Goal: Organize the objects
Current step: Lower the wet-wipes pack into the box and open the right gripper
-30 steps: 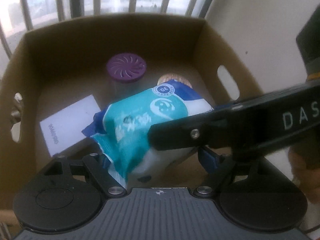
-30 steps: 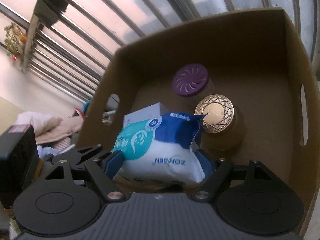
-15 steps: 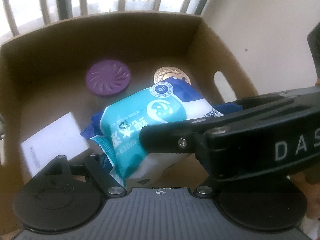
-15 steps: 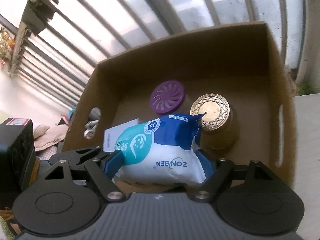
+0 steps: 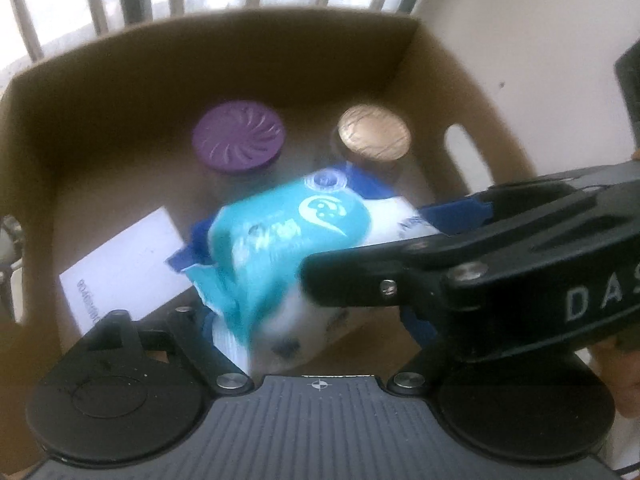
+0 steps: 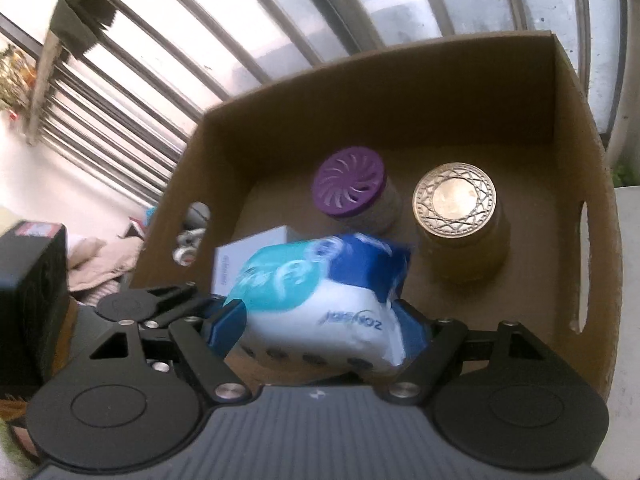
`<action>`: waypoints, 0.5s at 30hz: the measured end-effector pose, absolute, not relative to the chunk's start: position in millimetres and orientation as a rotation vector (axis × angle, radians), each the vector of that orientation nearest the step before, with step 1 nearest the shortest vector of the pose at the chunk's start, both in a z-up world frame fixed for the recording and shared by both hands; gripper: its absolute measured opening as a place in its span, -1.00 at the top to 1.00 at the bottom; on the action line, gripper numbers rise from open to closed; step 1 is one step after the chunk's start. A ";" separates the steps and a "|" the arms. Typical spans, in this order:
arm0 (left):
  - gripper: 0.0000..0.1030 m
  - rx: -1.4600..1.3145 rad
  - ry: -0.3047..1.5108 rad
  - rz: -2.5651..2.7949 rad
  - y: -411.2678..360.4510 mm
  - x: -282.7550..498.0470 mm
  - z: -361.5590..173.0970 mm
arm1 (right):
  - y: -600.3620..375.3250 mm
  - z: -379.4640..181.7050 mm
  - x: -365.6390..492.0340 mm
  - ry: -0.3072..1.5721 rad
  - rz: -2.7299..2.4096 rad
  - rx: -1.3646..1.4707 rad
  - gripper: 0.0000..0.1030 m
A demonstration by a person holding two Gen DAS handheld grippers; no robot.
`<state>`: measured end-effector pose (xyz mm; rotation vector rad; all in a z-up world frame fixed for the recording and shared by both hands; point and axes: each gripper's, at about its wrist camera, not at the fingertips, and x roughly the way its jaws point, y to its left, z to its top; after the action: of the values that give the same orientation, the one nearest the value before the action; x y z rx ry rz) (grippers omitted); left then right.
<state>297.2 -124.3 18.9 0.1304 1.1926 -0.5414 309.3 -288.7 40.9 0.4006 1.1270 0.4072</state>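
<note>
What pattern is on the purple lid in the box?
A swirl of curved slots radiating from the centre of the purple lid, clearest in the right wrist view.

a: where's the light from?
b: daylight through the barred window point(image 6: 280, 40), blown out white in both views. the cardboard box point(image 5: 100, 120) interior sits dim and shadowed.
a: sharpness?
b: the wipes pack point(image 6: 320, 292) is motion-smeared, its print unreadable in the left view. fisheye bends the bars and box edges.

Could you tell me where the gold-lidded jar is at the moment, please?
The gold-lidded jar stands inside the cardboard box, toward its far right in both wrist views, right of the purple-lidded jar and behind the wipes pack.
</note>
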 end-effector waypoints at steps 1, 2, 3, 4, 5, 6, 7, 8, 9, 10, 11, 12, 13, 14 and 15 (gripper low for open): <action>-0.74 0.127 1.207 -0.535 -122.9 299.8 16.8 | -288.8 37.9 310.8 1.135 0.393 0.390 -0.59; -0.75 0.118 1.212 -0.540 -123.3 300.1 17.2 | -290.6 35.0 312.5 1.142 0.388 0.395 -0.59; -0.75 0.101 1.223 -0.548 -121.0 301.1 17.1 | -292.9 33.1 313.0 1.151 0.387 0.404 -0.59; -0.82 0.090 1.227 -0.550 -119.5 301.4 17.6 | -294.5 32.7 313.5 1.157 0.386 0.413 -0.59; -0.86 0.095 1.213 -0.538 -117.5 300.5 20.1 | -295.3 33.5 313.1 1.155 0.388 0.412 -0.60; -0.87 0.102 1.190 -0.535 -115.3 298.7 23.9 | -295.6 34.9 312.7 1.152 0.390 0.408 -0.60; -0.88 0.098 1.181 -0.544 -113.6 297.5 26.6 | -295.3 36.3 311.8 1.152 0.395 0.408 -0.61; -0.88 0.080 1.180 -0.555 -110.4 296.2 29.7 | -297.0 36.6 310.8 1.155 0.400 0.411 -0.63; -0.88 0.058 1.183 -0.562 -107.5 294.9 31.7 | -296.4 37.2 310.3 1.158 0.406 0.415 -0.68; -0.88 0.041 1.188 -0.572 -106.4 292.9 33.1 | -295.8 37.8 309.8 1.163 0.409 0.418 -0.70; -0.89 0.035 1.188 -0.586 -105.7 290.0 34.1 | -293.6 36.8 309.5 1.168 0.410 0.419 -0.72; -0.90 0.038 1.191 -0.593 -106.3 287.6 33.5 | -293.4 36.2 309.0 1.175 0.411 0.423 -0.73; -0.90 0.044 1.201 -0.588 -110.9 285.2 33.2 | -293.8 35.3 309.0 1.185 0.412 0.432 -0.74; -0.90 0.047 1.210 -0.586 -112.3 284.4 31.4 | -293.6 32.2 309.8 1.199 0.411 0.445 -0.77; -0.90 0.048 1.223 -0.587 -114.4 284.1 28.5 | -294.8 30.0 309.6 1.212 0.410 0.459 -0.79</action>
<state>284.1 -114.4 28.5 0.0485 1.2235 -0.5865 309.6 -294.8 30.0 0.4590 1.2122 0.4102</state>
